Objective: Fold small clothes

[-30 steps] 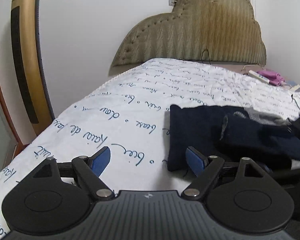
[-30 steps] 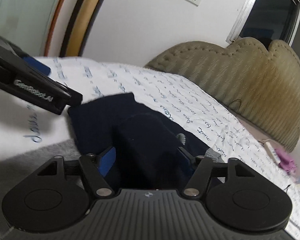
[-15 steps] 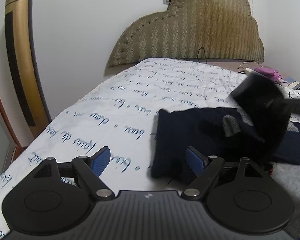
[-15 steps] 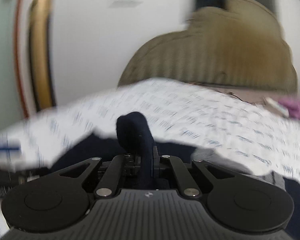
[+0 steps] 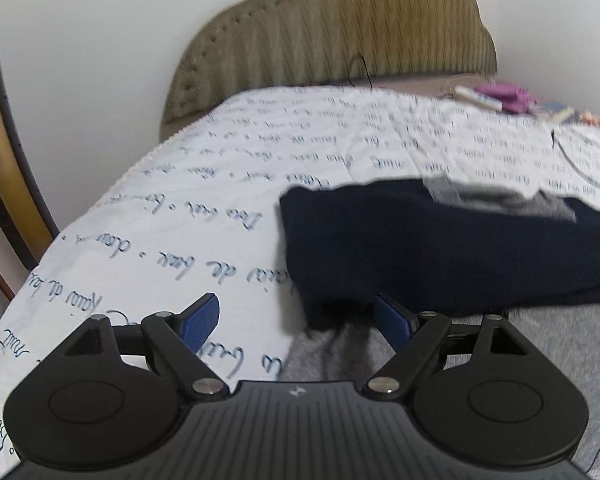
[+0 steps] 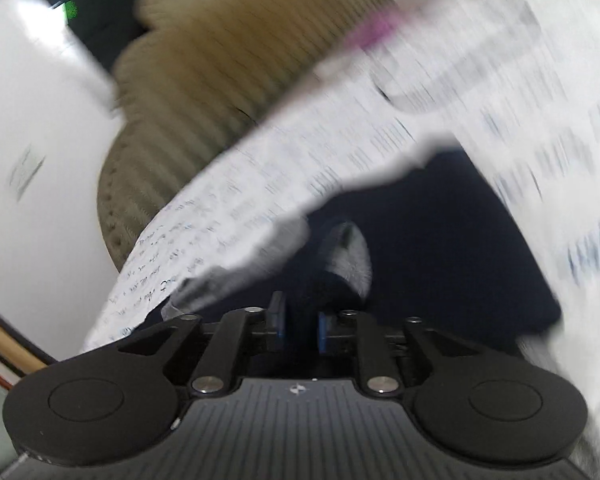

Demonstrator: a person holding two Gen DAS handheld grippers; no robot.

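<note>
A navy garment (image 5: 440, 248) lies folded on the white printed bed sheet (image 5: 180, 200), on top of a grey garment (image 5: 540, 344). A strip of grey cloth (image 5: 500, 196) shows at its far edge. My left gripper (image 5: 296, 320) hovers open at the navy garment's near left corner, holding nothing. The right wrist view is tilted and blurred. In it my right gripper (image 6: 300, 324) is low over the navy garment (image 6: 440, 240), and its jaws are opening. The pads stand a little apart with navy cloth between them. A grey-white patch (image 6: 352, 256) shows just ahead.
A padded olive headboard (image 5: 340, 40) stands against the white wall at the far end. A purple item (image 5: 504, 94) and a dark cable (image 5: 588, 164) lie at the far right of the bed. A gold and black curved frame (image 5: 4, 160) stands beyond the bed's left edge.
My right gripper shut on a fold of the navy garment, swept across fast while rolling, and its jaws now stand slightly apart. My left gripper drifted toward the garment's near corner, still open.
</note>
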